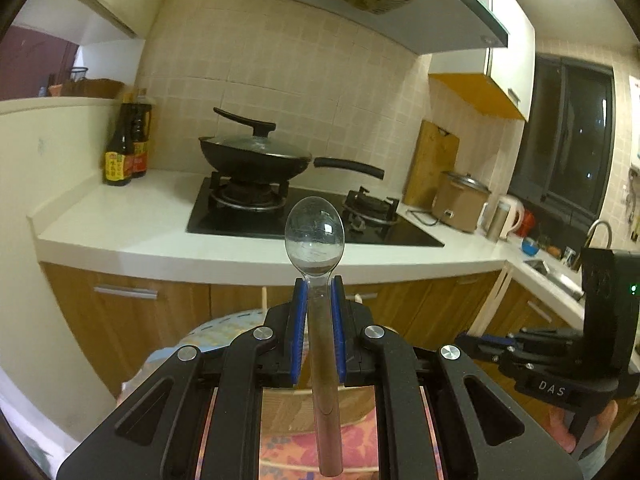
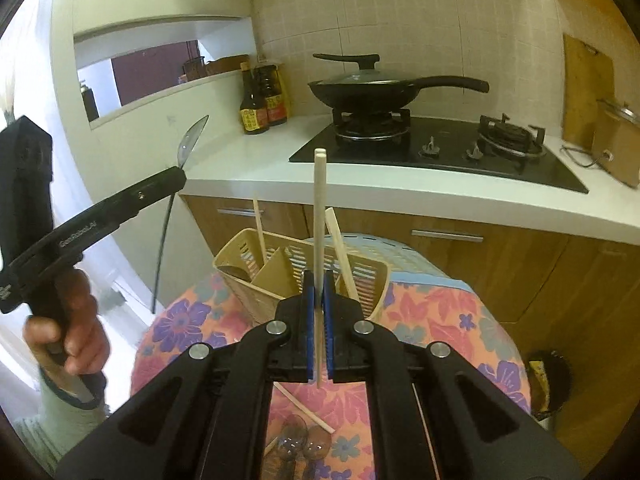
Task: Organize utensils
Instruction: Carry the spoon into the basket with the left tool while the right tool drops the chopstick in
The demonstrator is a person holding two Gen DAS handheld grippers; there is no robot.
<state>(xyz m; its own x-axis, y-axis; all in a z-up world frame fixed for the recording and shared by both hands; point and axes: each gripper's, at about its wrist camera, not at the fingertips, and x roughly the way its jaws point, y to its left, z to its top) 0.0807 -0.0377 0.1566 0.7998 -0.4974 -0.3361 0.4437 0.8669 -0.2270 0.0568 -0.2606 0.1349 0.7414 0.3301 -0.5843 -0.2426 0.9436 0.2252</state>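
My left gripper (image 1: 319, 282) is shut on a clear plastic spoon (image 1: 315, 232), bowl pointing up, held in the air in front of the counter. It also shows in the right wrist view (image 2: 182, 168) at the left, with the spoon (image 2: 194, 138). My right gripper (image 2: 319, 276) is shut on a cream chopstick (image 2: 319, 208) that stands upright above the beige utensil basket (image 2: 368, 276). The basket sits on the floral cloth table (image 2: 432, 312) and holds two chopsticks (image 2: 340, 248). More clear spoons (image 2: 296, 440) and a chopstick (image 2: 308, 412) lie on the cloth under my right gripper.
White counter (image 1: 132, 220) with a black gas hob (image 1: 400, 232) and a lidded wok (image 1: 256, 156) lies ahead. Sauce bottles (image 1: 120, 148) stand at its left. A rice cooker (image 1: 460, 200), kettle (image 1: 508, 212) and sink area are at the right. Wooden cabinets (image 1: 160, 308) stand below.
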